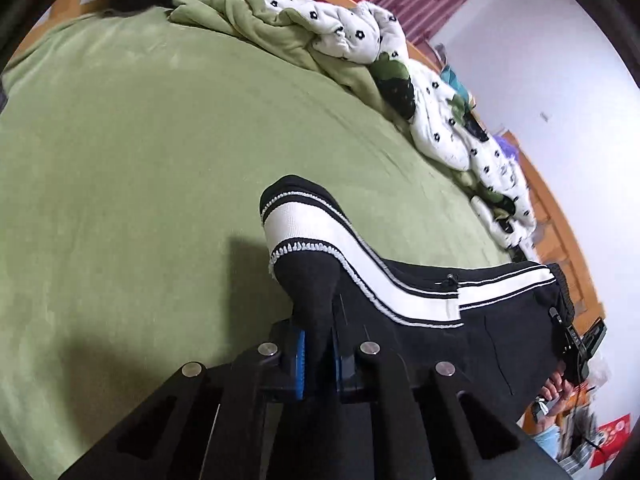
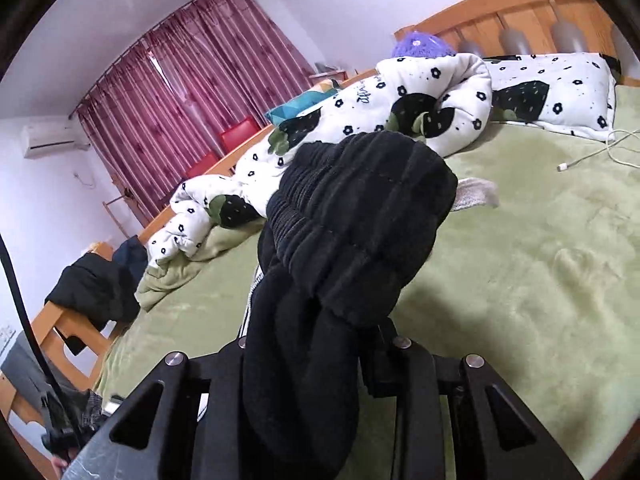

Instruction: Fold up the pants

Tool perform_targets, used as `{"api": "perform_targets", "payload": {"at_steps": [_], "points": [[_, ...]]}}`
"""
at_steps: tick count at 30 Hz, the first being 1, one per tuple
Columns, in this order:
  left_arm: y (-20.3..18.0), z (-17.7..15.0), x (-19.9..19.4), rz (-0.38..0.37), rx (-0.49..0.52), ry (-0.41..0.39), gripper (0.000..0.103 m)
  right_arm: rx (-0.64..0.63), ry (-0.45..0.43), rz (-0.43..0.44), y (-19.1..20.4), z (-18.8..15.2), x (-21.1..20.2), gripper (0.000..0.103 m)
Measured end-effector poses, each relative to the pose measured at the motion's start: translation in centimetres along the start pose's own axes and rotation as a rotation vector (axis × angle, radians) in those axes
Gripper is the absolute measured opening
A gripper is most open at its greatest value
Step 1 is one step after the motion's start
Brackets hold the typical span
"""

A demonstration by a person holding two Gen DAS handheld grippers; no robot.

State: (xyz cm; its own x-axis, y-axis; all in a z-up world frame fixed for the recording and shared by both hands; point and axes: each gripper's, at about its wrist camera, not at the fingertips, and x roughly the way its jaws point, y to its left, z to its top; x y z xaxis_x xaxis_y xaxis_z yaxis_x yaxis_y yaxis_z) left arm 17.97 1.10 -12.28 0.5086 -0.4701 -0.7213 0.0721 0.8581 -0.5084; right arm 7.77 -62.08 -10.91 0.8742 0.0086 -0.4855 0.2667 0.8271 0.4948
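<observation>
Left wrist view: pants [image 1: 420, 320] are held above the green bed [image 1: 140, 160], cuff clamped by the left gripper [image 1: 318, 356], waistband by the right gripper [image 2: 320, 360]; even tension is advised.

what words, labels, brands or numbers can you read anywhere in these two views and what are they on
None can be read with certainty.
Cursive script on the white flowered quilt: too small and warped to read.
Red paper with white marks at the left wrist view's lower right edge: blurred, unreadable.
Black pants: only white stripes, no visible brand or label.
Air conditioner: no legible marking.
</observation>
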Motion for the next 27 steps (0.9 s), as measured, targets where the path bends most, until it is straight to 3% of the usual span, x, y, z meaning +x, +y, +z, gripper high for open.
{"api": "perform_targets", "payload": {"at_steps": [5, 8, 11, 17, 21, 23, 27], "points": [[2.6, -1.1, 2.7, 0.071, -0.044, 0.077, 0.016, 0.127, 0.209, -0.153, -6.0, -4.0, 4.8, 0.036], [3.5, -2.7, 2.5, 0.072, -0.047, 0.116, 0.032, 0.184, 0.219, -0.119, -7.9, -5.7, 4.6, 0.043], [3.7, -4.9, 1.5, 0.055, -0.015, 0.148, 0.047, 0.126, 0.211, -0.166, -6.8, -6.3, 2.5, 0.046], [3.1, -10.2, -1.4, 0.011, 0.044, 0.15, 0.062, -0.101, 0.221, -0.332, -2.4, -9.0, -2.9, 0.046], [3.2, -11.6, -1.9, 0.001, -0.01, 0.101, 0.06, -0.193, 0.198, -0.317, 0.7, -11.2, -6.2, 0.047], [2.9, -11.0, -1.6, 0.027, -0.023, 0.107, 0.054, -0.205, 0.203, -0.282, 2.2, -12.4, -7.2, 0.047], [3.2, -10.5, -1.1, 0.015, -0.078, 0.12, 0.052, -0.21, 0.204, -0.232, 3.6, -14.0, -7.6, 0.048]]}}
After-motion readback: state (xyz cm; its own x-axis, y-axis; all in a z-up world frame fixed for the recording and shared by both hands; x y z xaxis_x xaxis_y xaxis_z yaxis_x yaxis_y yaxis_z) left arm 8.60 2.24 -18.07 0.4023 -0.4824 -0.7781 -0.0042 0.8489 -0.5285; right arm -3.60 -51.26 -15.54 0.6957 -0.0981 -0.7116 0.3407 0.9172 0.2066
